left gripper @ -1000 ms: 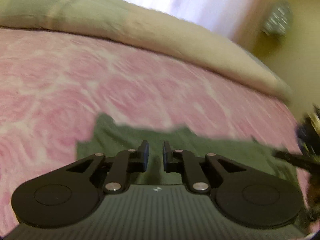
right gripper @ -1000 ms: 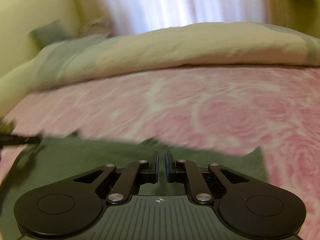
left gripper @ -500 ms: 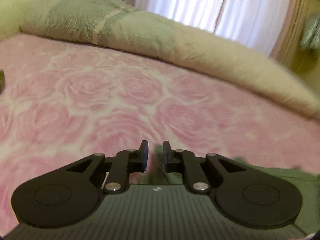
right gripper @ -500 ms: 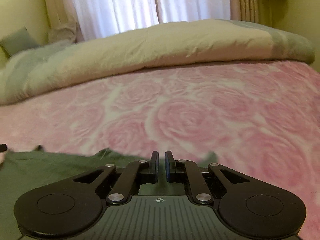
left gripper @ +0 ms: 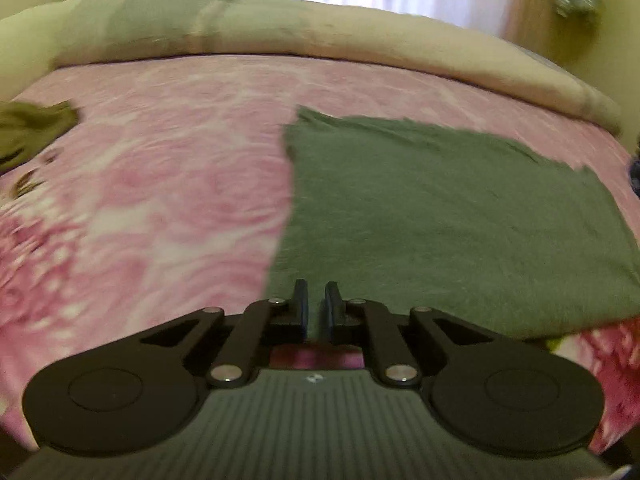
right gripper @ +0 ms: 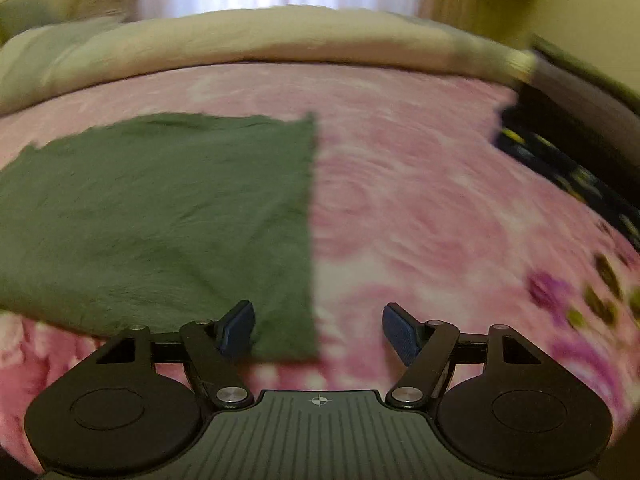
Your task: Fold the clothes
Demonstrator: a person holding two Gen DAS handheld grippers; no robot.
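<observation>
Right wrist view: soft, floppy dark green cloth lies mid-left; right gripper jaws just opened, empty. Left gripper jaws nearly closed, holding nothing. Grab corners.

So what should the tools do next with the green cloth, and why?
Probably open the left tool too. The green cloth already lies flat as a neat folded rectangle on the pink rose blanket. The right tool has just been opening and holds nothing, its near corner of the cloth lying flat. The left tool's jaws stand nearly closed over the cloth's near edge; whether they pinch it is unclear.
</observation>
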